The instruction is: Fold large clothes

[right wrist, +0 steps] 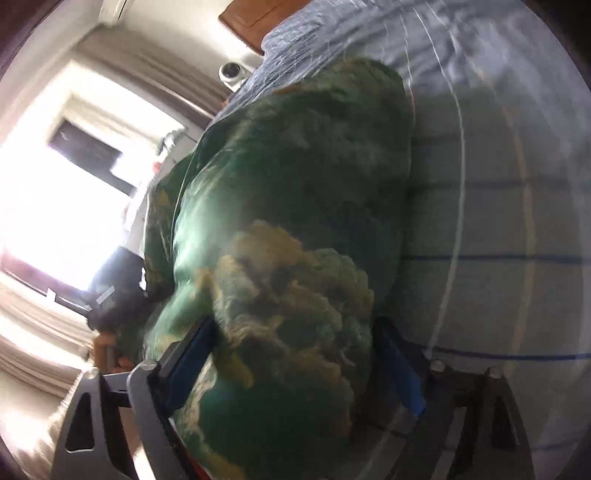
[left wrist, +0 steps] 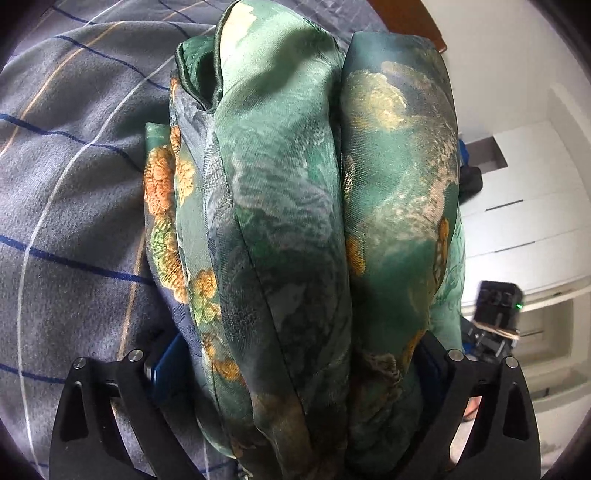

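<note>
- As we look along our left gripper (left wrist: pixel 295 373), the far left of its view shows a grey bedcover (left wrist: pixel 74 192) crossed by thin blue, orange and white lines.
- On that cover, in the middle of the view, lies the garment (left wrist: pixel 280 229): a silky green cloth printed with orange and yellow flowers, gathered into thick rolled folds that run away from us.
- Our left gripper's jaws stand wide, one black finger at each lower corner, and the bundle fills the space between them; we cannot tell whether the blue pads (left wrist: pixel 168 369) press on the cloth.
- To the right of the bundle we see white cupboard fronts (left wrist: pixel 524 206) and a small black device (left wrist: pixel 498 302) with a green light.
- In the right gripper's view, which is blurred, a bright window (right wrist: pixel 70 206) with pale curtains fills the left side.
- Just below the window a dark shape lies beside the cloth; we cannot tell what it is.
- The same green garment rises in the centre, with a yellow flower print nearest us.
- Our right gripper (right wrist: pixel 299 362) has its jaws spread wide, with the cloth bulging between the blue pads; we cannot tell if they grip it.
- On the right the lined bedcover spreads out, and a brown wooden headboard (right wrist: pixel 247 20) shows at the top.
</note>
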A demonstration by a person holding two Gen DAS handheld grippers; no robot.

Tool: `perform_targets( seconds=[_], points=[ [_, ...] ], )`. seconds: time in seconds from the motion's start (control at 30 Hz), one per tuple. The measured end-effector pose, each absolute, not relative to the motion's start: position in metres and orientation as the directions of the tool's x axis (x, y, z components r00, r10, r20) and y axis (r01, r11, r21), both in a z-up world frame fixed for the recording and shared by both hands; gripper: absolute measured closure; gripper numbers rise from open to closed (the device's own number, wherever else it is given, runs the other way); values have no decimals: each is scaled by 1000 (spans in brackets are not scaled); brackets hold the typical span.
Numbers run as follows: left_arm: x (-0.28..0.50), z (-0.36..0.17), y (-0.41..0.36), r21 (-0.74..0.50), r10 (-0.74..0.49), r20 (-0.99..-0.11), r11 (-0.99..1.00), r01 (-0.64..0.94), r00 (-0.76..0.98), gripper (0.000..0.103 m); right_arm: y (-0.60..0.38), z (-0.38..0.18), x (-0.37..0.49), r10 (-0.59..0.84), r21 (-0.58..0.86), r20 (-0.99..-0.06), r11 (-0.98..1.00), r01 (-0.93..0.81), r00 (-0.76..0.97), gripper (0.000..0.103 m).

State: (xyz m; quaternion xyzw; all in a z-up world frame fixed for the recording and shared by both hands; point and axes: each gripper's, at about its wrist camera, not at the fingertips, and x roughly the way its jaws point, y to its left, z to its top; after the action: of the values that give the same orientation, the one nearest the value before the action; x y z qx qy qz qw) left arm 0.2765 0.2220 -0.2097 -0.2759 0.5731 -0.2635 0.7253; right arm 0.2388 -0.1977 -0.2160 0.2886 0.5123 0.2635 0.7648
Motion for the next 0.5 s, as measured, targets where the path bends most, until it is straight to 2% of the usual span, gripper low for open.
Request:
perform_targets(
  seconds=[0.1, 0.17, 0.2, 0.23, 0.3, 0.37, 0.5],
  points=[
    [277, -221, 227, -723, -718, -665, 688, 65, 203, 0, -202, -242, 251, 769, 790, -569, 609, -65, 291, 4],
    [278, -223, 225, -728, -721, -660, 683, 55, 209, 0, -192, -236, 258, 759, 771, -585, 630, -94, 287, 4],
    [277, -222, 223, -721, -712, -668, 691, 48, 218, 2, -187, -230, 258, 747, 752, -600, 649, -116, 288, 8],
    [275, -220, 221, -713, -702, -675, 700, 46, 226, 5, -180, -221, 258, 722, 715, -627, 682, -153, 293, 14],
    [268, -207, 217, -698, -684, -684, 715, 45, 253, 29, -170, -202, 249, 684, 647, -654, 727, -230, 323, 23],
    [259, -190, 213, -671, -657, -697, 739, 63, 286, 41, -164, -183, 236, 669, 596, -652, 743, -303, 357, 31],
    [239, -145, 189, -619, -630, -693, 769, 161, 351, 44, -165, -137, 211, 670, 527, -596, 742, -414, 443, 33]
  ],
)
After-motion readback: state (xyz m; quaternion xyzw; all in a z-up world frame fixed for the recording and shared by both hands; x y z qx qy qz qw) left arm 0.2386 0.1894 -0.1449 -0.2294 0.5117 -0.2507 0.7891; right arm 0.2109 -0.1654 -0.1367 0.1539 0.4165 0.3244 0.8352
